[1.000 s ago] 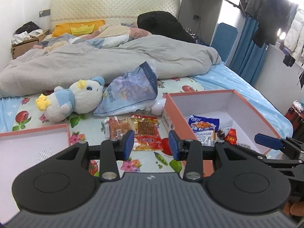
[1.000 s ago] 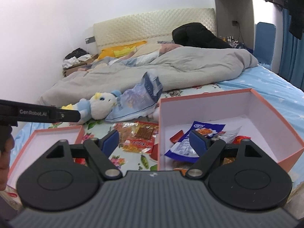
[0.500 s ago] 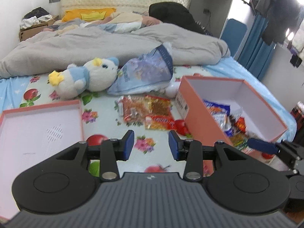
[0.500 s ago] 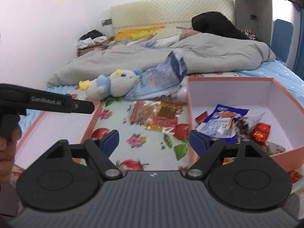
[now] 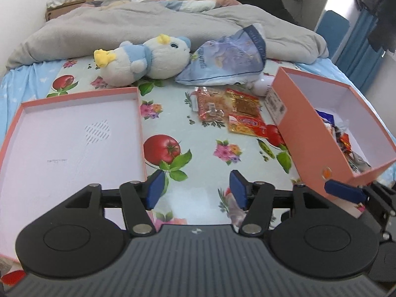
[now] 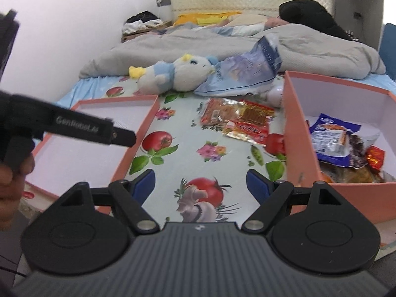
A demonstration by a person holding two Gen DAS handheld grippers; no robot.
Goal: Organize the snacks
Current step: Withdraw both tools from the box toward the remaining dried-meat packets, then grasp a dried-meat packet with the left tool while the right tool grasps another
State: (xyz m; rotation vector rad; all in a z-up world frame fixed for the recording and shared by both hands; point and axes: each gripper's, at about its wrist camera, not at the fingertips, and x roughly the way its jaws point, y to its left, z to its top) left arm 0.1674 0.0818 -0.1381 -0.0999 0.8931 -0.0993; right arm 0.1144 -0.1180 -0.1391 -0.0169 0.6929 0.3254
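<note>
Several red and orange snack packets lie loose on the flowered sheet between a shallow pink lid and a deep pink box. The box holds more snacks, among them a blue and white packet. My left gripper hovers over the sheet short of the loose packets; its jaws are opening and nothing is between them. My right gripper hangs open and empty over the sheet beside the box's near corner. Neither gripper touches a packet.
A white and blue plush toy and a pale blue plastic bag lie behind the packets, with a grey duvet beyond. A small white round object sits by the box's far corner. A hand holds the left gripper's handle.
Both grippers have come forward and down over the bed, tilting more toward the sheet. The left gripper's jaws now stand much wider apart. The right jaws kept their width.
</note>
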